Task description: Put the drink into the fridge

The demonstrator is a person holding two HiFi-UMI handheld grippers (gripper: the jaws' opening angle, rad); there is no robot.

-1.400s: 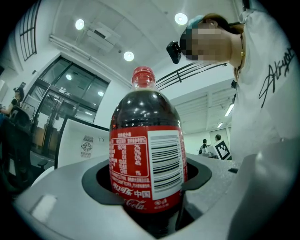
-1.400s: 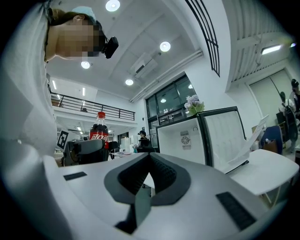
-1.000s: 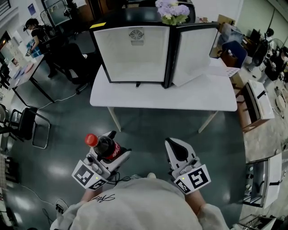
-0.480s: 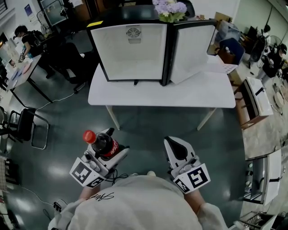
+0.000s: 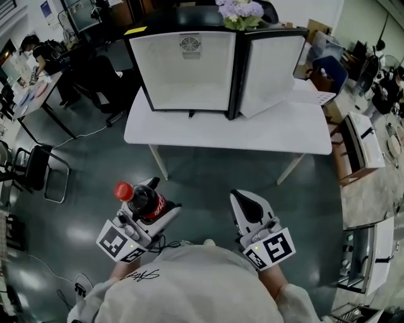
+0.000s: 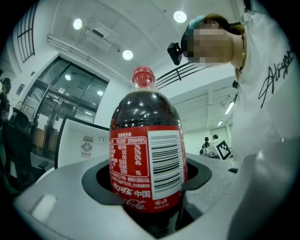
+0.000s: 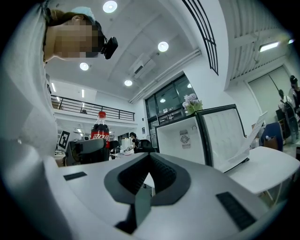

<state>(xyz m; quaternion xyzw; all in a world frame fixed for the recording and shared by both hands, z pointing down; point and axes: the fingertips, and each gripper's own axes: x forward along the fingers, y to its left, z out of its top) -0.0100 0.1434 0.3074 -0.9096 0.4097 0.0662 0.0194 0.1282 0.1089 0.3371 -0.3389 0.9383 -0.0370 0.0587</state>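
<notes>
While the fridge is well apart from the person, the dark cola bottle of clear plastic with a red cap and red label [image 5: 142, 199] rides upright in the left hand-held gripper [image 5: 159, 200]. Its 2 jaws are clamped on the labelled lower body, probably so the cap stays up and the drink carries steadily.

The right hand-held gripper [image 5: 245, 199] is held level beside it with jaws together and nothing between them. I judge it is kept free because the door needs no opening.

Ahead, the small black fridge with a white interior [image 5: 189, 69] stands on a white rectangular counter [image 5: 278, 129]. Its door [image 5: 271, 72] is swung wide to the right and its cavity looks bare. A bunch of pale purple flowers [image 5: 240, 12] sits on top.

Dark, glossy floor [image 5: 208, 176] lies between the person and the counter. At the left stand a black metal chair [image 5: 38, 176] and a desk where another person [image 5: 38, 53] works.
</notes>
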